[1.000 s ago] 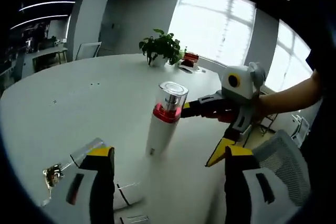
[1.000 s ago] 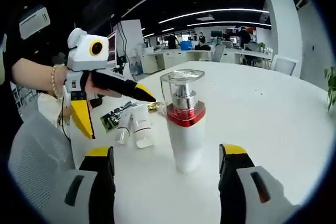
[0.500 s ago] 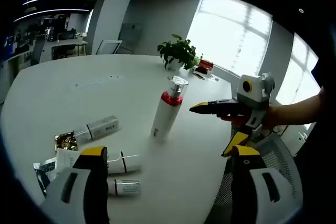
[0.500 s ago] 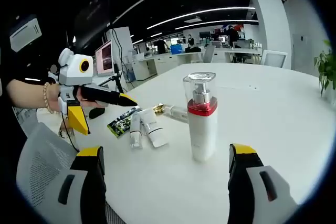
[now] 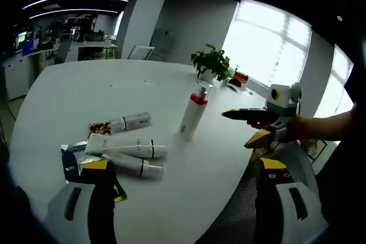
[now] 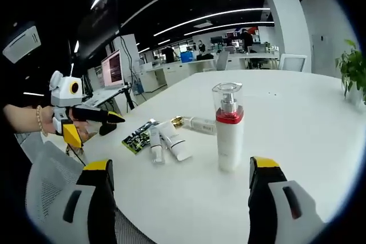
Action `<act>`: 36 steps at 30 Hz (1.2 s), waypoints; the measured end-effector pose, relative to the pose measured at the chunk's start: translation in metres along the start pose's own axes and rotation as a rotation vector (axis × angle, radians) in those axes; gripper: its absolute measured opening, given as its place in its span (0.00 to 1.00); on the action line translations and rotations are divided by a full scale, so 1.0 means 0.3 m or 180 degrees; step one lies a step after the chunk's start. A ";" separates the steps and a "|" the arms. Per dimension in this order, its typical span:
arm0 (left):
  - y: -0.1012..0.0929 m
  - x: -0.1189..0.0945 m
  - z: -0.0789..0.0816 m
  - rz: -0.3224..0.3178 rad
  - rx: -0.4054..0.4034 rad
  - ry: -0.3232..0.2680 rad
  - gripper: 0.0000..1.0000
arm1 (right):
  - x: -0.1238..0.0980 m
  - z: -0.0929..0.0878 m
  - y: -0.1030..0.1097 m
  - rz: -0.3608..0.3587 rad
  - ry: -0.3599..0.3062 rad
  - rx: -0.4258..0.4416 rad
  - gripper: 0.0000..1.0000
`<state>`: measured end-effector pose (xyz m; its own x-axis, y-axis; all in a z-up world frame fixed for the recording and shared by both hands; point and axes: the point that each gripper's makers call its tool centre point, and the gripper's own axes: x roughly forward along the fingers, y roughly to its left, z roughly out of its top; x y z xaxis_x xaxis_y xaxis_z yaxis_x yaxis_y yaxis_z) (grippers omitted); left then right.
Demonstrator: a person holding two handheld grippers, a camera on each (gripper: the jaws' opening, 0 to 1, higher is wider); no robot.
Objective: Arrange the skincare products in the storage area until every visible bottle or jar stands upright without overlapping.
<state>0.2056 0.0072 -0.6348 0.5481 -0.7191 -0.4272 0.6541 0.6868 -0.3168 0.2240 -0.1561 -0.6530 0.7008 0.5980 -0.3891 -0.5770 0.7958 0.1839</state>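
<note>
A white pump bottle [image 5: 191, 115] [image 6: 229, 132] with a red collar and clear cap stands upright on the white round table [image 5: 74, 90]. Three white tubes lie flat near the table edge: one with a gold end [image 5: 127, 123] [image 6: 197, 124] and two side by side [image 5: 132, 151] [image 6: 171, 144]. A green sachet [image 5: 86, 164] [image 6: 137, 135] lies by them. My left gripper [image 5: 180, 198] [image 6: 100, 123] is open and pulled back from the tubes. My right gripper [image 6: 183, 198] [image 5: 243, 124] is open, off to the side of the bottle, holding nothing.
A potted plant [image 5: 211, 64] [image 6: 353, 67] and small red items [image 5: 237, 78] sit at the table's far side. A grey mesh chair [image 6: 43, 187] stands near the table edge. Office desks and monitors [image 6: 114, 67] fill the background.
Both grippers have drawn back from the table, so the bottle and tubes look smaller. The bottle stands where it was, free of both grippers.
</note>
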 end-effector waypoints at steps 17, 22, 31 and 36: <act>0.066 -0.155 -0.051 0.0394 -0.0138 -0.0114 0.99 | -0.037 -0.001 0.040 -0.0015 -0.0040 0.0030 0.99; 0.081 -0.163 -0.059 0.0468 -0.0168 -0.0117 0.99 | -0.032 -0.006 0.047 -0.0009 -0.0005 -0.0029 0.99; 0.081 -0.158 -0.091 0.0485 -0.0132 -0.0037 0.98 | -0.032 -0.012 0.058 0.0027 0.0024 -0.0026 0.99; 0.079 -0.156 -0.124 0.0470 -0.0064 0.0037 0.98 | -0.032 -0.017 0.058 0.0022 0.0057 -0.0037 0.99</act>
<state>0.1761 0.0610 -0.6537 0.6315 -0.6090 -0.4800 0.5562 0.7871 -0.2667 0.2051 -0.1485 -0.6506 0.6892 0.6016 -0.4038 -0.5867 0.7904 0.1762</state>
